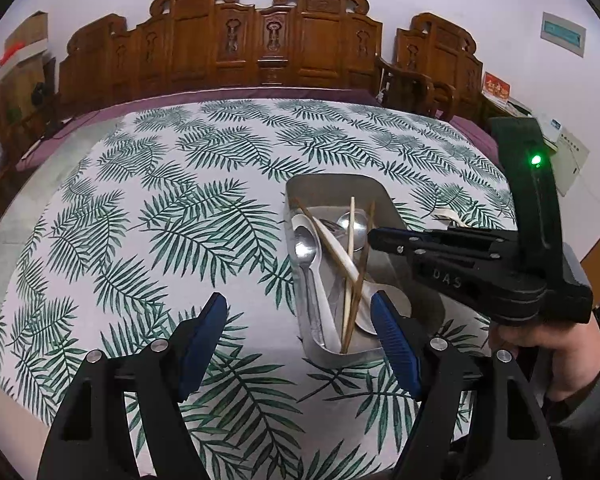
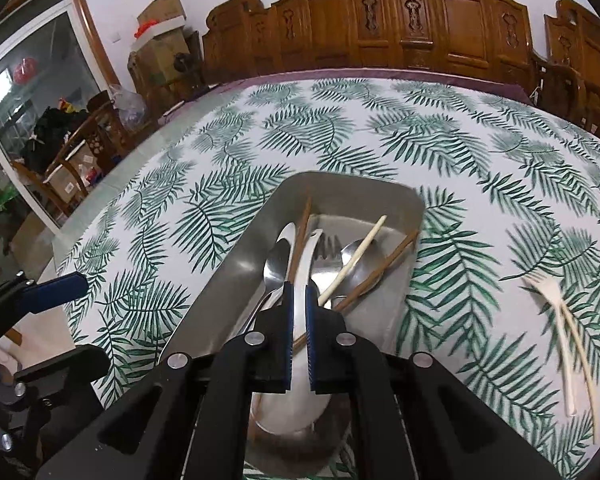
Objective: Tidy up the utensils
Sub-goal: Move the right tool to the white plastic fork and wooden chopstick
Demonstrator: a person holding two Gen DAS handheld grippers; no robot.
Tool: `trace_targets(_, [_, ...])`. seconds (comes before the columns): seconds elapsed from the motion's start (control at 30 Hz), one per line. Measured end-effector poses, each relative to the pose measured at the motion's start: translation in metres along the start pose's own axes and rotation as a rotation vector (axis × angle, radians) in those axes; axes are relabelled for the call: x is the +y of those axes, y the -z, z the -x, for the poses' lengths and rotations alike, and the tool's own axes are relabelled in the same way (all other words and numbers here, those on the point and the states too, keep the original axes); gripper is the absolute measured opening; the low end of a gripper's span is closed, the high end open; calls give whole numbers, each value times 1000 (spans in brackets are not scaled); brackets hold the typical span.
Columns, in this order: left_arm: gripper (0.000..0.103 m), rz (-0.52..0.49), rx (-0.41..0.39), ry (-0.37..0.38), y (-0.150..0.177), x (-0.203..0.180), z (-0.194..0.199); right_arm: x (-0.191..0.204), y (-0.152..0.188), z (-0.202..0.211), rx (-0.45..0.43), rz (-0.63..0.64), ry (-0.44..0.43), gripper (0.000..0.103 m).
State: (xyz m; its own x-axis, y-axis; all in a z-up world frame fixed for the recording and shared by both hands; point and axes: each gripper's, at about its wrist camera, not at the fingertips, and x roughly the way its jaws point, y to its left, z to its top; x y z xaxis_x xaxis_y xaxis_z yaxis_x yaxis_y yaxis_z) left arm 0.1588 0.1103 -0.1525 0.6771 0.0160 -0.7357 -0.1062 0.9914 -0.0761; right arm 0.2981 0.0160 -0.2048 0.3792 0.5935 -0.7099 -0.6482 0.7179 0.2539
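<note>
Right wrist view: the right gripper (image 2: pixel 298 300) is clamped on a white spoon (image 2: pixel 300 276) over the metal tray (image 2: pixel 228 280).
Inside the tray lie a metal spoon (image 1: pixel 305 249) and crossed chopsticks (image 1: pixel 354 264); the left gripper (image 1: pixel 300 320), spread wide and empty, is near the tray's end, and a white fork (image 2: pixel 550 292) lies apart on the leaf-print tablecloth (image 1: pixel 160 220).

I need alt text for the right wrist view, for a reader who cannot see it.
The right gripper is shut on a white spoon over a metal tray holding spoons and chopsticks. A pale fork lies on the leaf-print tablecloth.
</note>
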Motion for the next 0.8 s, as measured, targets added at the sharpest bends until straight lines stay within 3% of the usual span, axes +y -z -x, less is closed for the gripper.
trace_targets(0.2, [72,-21,-8,16,-2,-14,2,-15,8,31,-39,42,29,7])
trace_targets(0.33, [85,-37,-16,30,-5,-28,2,-39,21,53,-49,83,86,7])
trace_targets(0.57, [86,-67,-8,73,-11,-58,-7,-98,32,81,-64,71,167,21])
trace_targets(0.8, [86,-118,-10,76,-20,-91,-19,-143,38,92,-72,112,190,22])
